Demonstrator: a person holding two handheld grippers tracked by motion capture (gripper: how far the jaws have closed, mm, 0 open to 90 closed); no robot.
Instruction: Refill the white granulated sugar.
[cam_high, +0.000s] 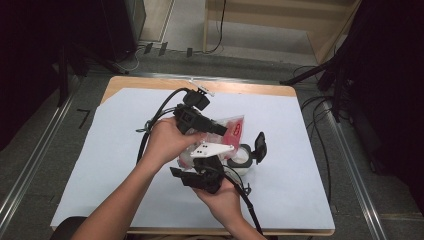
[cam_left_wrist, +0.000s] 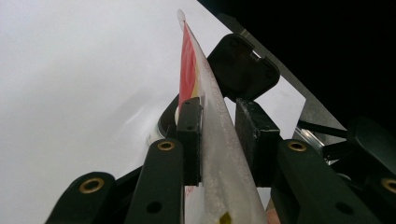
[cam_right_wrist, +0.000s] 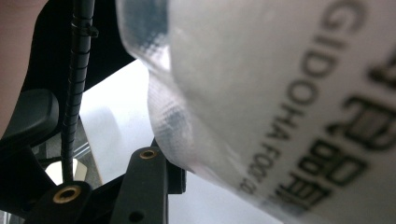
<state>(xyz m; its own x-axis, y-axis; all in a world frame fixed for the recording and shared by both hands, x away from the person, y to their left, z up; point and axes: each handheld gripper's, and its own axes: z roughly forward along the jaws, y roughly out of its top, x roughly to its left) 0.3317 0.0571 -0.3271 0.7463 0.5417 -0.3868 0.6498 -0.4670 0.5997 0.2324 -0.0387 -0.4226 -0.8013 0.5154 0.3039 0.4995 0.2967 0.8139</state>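
Plastic bag (cam_high: 231, 129) (clear, with red print on it) is held up over the middle of the table (cam_high: 150, 86), between two hands. The left hand-held gripper (cam_high: 220, 129) pinches the bag. In the left gripper view the bag (cam_left_wrist: 219, 154) stands thin and on edge between the two black pads, and both pads press on it. The right hand-held gripper (cam_high: 207, 172) sits just under the bag, nearer the front edge of the table. In the right gripper view the bag (cam_right_wrist: 280, 93) is very close and blurry, with dark letters on it. It lies against one jaw, but I cannot tell if that hand-held gripper is squeezing it.

A big white sheet (cam_high: 125, 165) covers most of the wooden table. A small white jar (cam_high: 242, 157) with a black flip lid (cam_high: 260, 146) stands open just to the right of the hands. The left gripper view shows this lid (cam_left_wrist: 243, 65) behind the bag.

The white sheet is bare at the left, right and front sides. Around the table is a grey floor (cam_high: 30, 155), with black cables (cam_high: 320, 135) past the right edge and wooden furniture (cam_high: 280, 20) past the back edge.
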